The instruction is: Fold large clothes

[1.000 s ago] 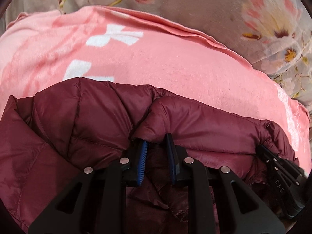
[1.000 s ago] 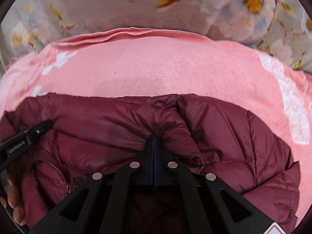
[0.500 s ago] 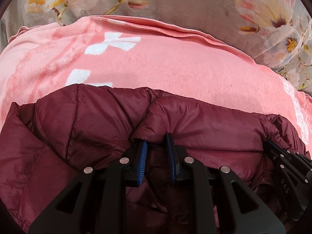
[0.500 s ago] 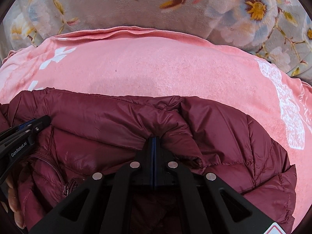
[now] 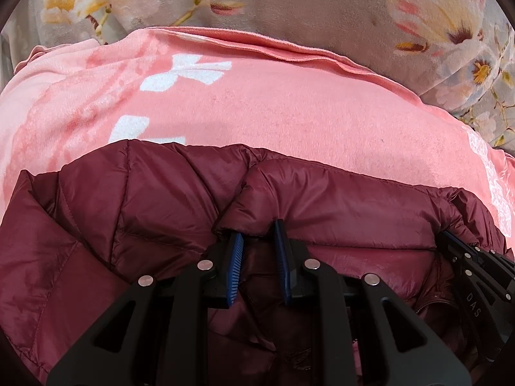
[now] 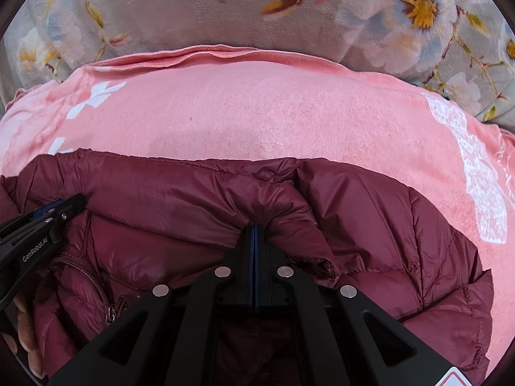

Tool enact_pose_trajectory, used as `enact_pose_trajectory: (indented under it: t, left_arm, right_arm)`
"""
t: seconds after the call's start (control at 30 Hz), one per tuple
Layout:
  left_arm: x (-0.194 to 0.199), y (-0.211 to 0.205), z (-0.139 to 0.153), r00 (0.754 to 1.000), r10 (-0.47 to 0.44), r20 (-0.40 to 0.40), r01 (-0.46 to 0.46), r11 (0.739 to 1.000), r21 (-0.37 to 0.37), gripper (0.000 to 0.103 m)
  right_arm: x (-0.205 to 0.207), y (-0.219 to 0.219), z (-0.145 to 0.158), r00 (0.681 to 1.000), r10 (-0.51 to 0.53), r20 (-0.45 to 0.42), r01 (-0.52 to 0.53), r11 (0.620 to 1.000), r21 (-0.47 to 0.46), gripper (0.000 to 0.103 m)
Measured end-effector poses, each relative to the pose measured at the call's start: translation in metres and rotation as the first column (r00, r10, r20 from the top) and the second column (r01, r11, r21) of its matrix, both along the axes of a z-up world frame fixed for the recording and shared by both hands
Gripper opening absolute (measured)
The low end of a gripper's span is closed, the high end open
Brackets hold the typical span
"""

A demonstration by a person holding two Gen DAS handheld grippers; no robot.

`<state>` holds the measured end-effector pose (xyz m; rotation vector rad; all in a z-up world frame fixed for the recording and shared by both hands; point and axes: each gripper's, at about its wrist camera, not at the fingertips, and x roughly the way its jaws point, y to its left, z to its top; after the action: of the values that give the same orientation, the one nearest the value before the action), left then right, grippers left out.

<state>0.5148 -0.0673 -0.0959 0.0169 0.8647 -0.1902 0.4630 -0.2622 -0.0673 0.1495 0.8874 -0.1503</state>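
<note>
A dark red puffer jacket [image 5: 338, 206] lies bunched on a pink blanket [image 5: 273, 106]. My left gripper [image 5: 257, 234] has its blue-padded jaws a little apart with a thick fold of the jacket's edge between the tips. My right gripper [image 6: 255, 230] is shut tight on another fold of the same jacket [image 6: 193, 199]. The right gripper also shows at the right edge of the left wrist view [image 5: 473, 267], and the left gripper at the left edge of the right wrist view [image 6: 38, 225]. The jacket's zipper [image 6: 109, 305] shows low on the left.
The pink blanket [image 6: 273, 112] with white prints spreads ahead of the jacket. Behind it is a grey floral plush cover [image 6: 225, 9], also seen in the left wrist view [image 5: 305, 3]. A hand's fingers [image 6: 27, 337] show at the lower left.
Both grippers have moved back toward me with the jacket's edge, so more pink blanket and floral cover show ahead. The grips have not changed.
</note>
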Motion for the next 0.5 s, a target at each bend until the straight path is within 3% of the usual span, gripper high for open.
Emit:
enact_pose_trajectory:
  t: [0.13,0.2,0.23,0.27,0.3,0.37,0.5]
  left_arm:
    - [-0.001,0.005,0.002,1.000,0.000,-0.002,0.000,1.000,-0.030,0.021]
    - [-0.008,0.013,0.010,1.000,0.015,-0.012,-0.015,0.999,-0.038,0.026]
    - [-0.014,0.018,0.016,1.000,0.019,-0.017,-0.020,0.999,-0.050,0.028]
    - [-0.024,0.028,0.024,0.999,0.027,-0.021,-0.029,0.996,-0.080,0.046]
    - [-0.036,0.040,0.034,0.999,0.033,-0.020,-0.035,0.992,-0.125,0.065]
    - [-0.071,0.073,0.057,1.000,0.022,0.002,-0.022,0.978,-0.207,0.070]
    - [-0.142,0.124,0.085,1.000,0.009,-0.014,-0.012,0.979,-0.203,0.075]
  right_arm:
    - [-0.008,-0.012,0.005,1.000,0.001,0.030,-0.005,0.995,0.101,0.002]
    - [-0.034,-0.024,0.023,0.999,-0.024,0.043,0.015,0.980,0.196,0.012]
    - [-0.057,-0.033,0.036,0.996,-0.037,0.076,0.015,0.964,0.265,0.021]
    - [-0.076,-0.039,0.046,0.994,-0.043,0.097,0.010,0.951,0.310,0.036]
    - [-0.101,-0.047,0.057,0.992,-0.044,0.119,0.000,0.937,0.349,0.041]
    - [-0.150,-0.056,0.073,0.990,-0.038,0.139,-0.013,0.936,0.351,0.046]
    - [-0.255,-0.071,0.081,0.993,-0.043,0.110,0.008,0.954,0.301,0.051]
